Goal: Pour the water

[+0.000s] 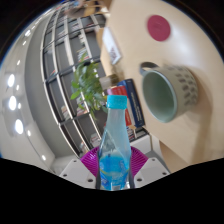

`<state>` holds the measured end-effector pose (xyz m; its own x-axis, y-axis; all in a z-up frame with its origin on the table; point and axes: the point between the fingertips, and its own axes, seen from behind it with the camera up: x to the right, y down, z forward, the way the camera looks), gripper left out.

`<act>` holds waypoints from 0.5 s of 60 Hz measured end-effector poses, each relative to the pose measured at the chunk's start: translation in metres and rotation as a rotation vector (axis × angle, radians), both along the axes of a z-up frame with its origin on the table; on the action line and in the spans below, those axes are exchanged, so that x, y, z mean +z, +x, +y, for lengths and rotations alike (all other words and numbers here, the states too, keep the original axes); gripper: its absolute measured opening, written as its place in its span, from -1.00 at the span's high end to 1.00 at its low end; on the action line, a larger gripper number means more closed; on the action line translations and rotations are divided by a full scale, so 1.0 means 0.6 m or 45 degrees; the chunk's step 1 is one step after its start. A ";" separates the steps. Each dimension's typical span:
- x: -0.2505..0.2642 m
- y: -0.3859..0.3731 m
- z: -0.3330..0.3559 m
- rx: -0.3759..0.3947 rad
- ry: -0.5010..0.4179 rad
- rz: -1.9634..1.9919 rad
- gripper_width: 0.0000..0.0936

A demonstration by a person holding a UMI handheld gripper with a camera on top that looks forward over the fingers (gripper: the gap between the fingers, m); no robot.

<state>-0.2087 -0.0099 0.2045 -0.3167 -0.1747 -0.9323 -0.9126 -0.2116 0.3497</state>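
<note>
The gripper (114, 165) holds a clear plastic bottle (115, 140) at the lower centre of the frame, its purple pads (90, 160) pressed against both sides of the body. The bottle has a light blue cap (118, 100) and a blue label, and is tilted toward a green mug (170, 92) at the right. The thin wall probably flexes, so firm pressure at mid-body is advised; contents add weight. The bottle base is cut off. The water level is hard to make out. A leafy plant (88, 85) stands behind.
</note>
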 end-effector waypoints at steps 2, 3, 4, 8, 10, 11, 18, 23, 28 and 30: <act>0.015 -0.003 -0.005 0.039 0.053 -0.163 0.14; 0.023 -0.003 -0.005 0.060 0.075 -0.254 0.14; 0.031 -0.001 -0.004 0.079 0.095 -0.351 0.13; 0.061 0.026 0.000 0.110 0.185 -0.733 0.13; 0.085 0.044 0.001 0.098 0.228 -0.897 0.14; 0.097 0.054 0.001 0.088 0.247 -0.967 0.13; 0.171 0.115 0.001 0.039 0.341 -1.393 0.14; 0.184 0.173 0.009 0.017 0.354 -1.660 0.14; 0.168 0.225 0.008 0.006 0.326 -1.927 0.11; 0.157 0.256 0.013 0.021 0.306 -2.013 0.11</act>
